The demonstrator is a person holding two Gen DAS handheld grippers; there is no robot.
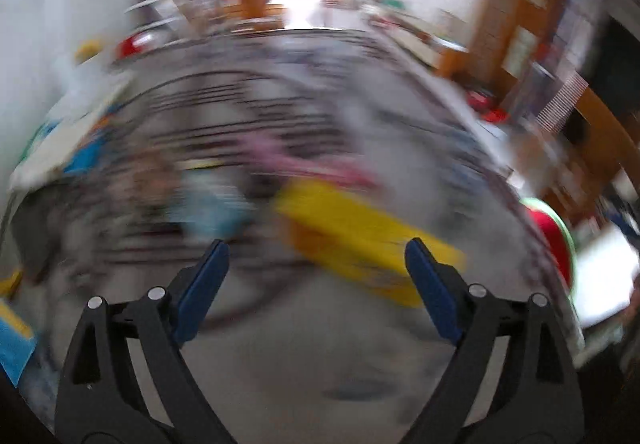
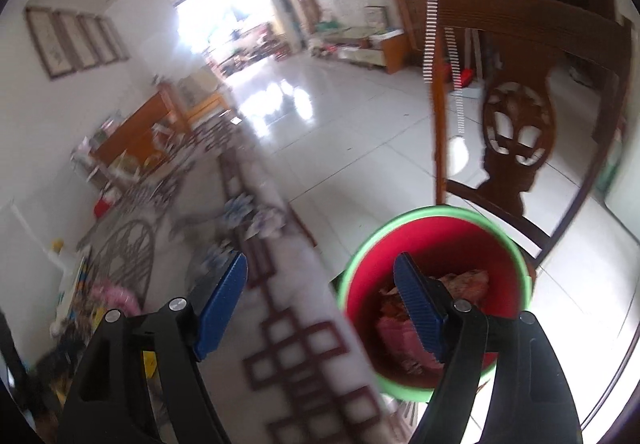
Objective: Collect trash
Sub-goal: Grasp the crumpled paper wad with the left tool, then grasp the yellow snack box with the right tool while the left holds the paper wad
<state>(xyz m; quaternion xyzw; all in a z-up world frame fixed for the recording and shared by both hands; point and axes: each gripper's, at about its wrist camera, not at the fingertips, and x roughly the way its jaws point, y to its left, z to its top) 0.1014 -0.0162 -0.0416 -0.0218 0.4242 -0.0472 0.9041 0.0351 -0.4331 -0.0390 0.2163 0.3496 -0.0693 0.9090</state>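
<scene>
Your left wrist camera looks forward and steeply down along its blue fingers (image 1: 204,284) onto the patterned table top (image 1: 320,344), close above it, with the whole view smeared by blur. Your right wrist camera sits near the table's edge, tilted down and rolled, facing along that edge (image 2: 288,284) toward the bright doorway (image 2: 224,3) far off. Both views share the table top and the red bucket with a green rim (image 2: 440,240), at the right edge of your left view.
</scene>
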